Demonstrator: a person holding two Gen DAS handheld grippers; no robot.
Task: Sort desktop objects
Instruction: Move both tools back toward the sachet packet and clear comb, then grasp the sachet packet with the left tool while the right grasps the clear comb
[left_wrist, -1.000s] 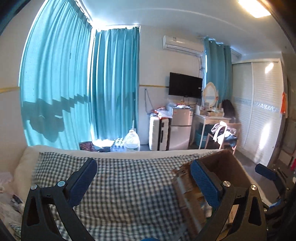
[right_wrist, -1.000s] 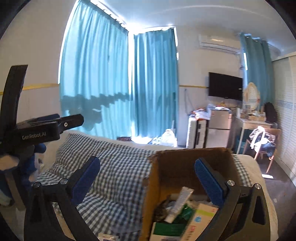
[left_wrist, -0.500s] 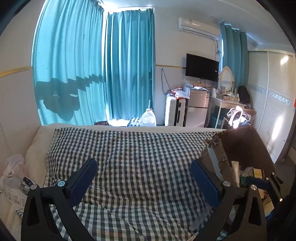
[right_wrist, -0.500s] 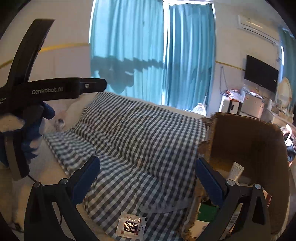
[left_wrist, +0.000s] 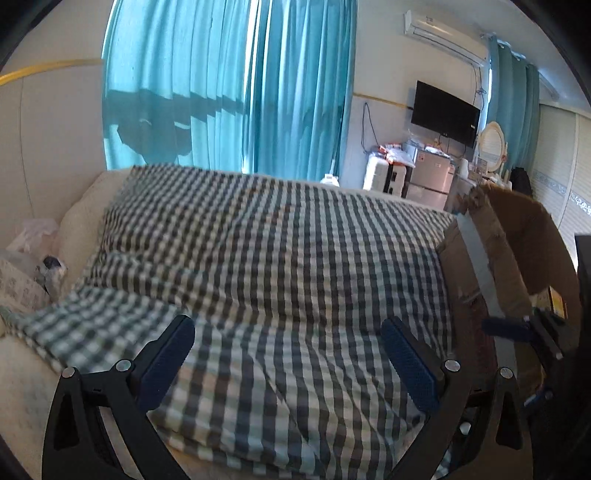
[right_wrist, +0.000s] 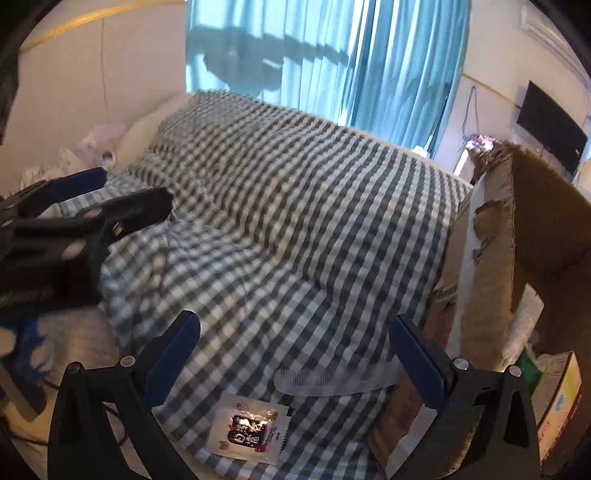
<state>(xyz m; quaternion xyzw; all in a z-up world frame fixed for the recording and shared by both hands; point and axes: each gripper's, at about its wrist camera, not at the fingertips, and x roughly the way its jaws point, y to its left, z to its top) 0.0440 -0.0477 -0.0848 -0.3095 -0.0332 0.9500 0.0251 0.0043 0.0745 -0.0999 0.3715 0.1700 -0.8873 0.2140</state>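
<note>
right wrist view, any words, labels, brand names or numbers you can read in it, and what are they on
None can be quoted with confidence.
Small white sachet with a dark printed panel, lying on the checked blanket: large white characters, too glared and blurred to read.
White carton with a blue round logo, inside the brown cardboard box: print too small to read.
Green packet beside it: no legible text.
Black left gripper: no lettering visible here.

Sachet (right_wrist: 250, 432) left of box (right_wrist: 532, 236)
</note>
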